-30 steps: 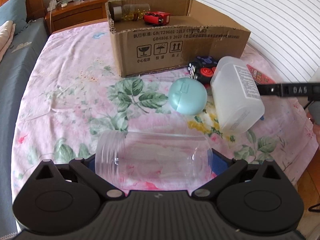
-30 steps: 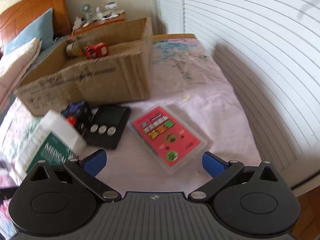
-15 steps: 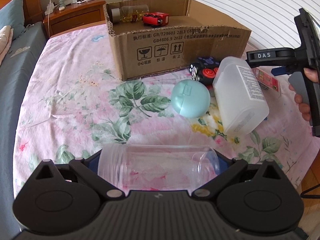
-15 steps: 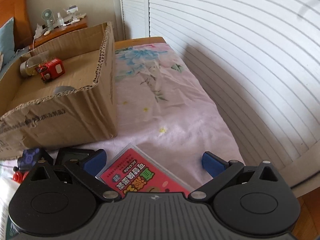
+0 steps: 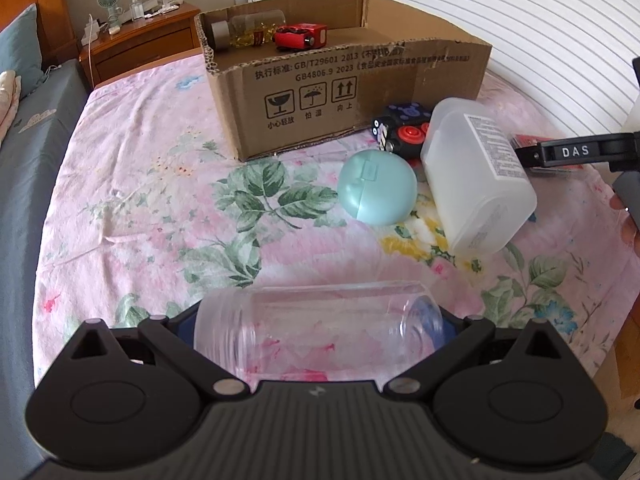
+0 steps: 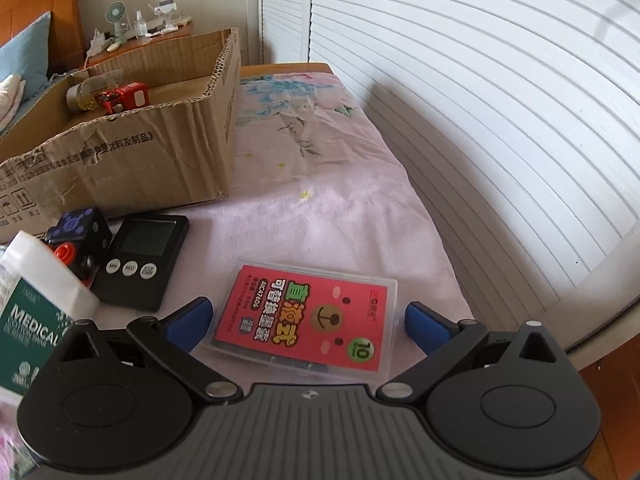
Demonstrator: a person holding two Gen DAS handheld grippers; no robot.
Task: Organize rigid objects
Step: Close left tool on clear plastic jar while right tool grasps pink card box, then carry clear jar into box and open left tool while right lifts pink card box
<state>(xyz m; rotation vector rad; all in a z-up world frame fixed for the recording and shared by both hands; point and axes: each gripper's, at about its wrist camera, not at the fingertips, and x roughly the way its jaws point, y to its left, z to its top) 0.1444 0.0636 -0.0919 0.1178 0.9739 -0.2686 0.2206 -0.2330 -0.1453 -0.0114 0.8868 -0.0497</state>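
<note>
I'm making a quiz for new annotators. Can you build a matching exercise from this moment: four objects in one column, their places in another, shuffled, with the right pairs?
Objects
1. clear plastic jar
2. red toy car
3. red flat card case
4. round teal plastic case

Places
A. inside the brown cardboard box
B. on the floral bedsheet beside the white translucent plastic bottle
C. lying sideways between the left gripper's jaws
D. on the bed between the open jaws of the right gripper

Pairs: 1-C, 2-A, 3-D, 4-B
</note>
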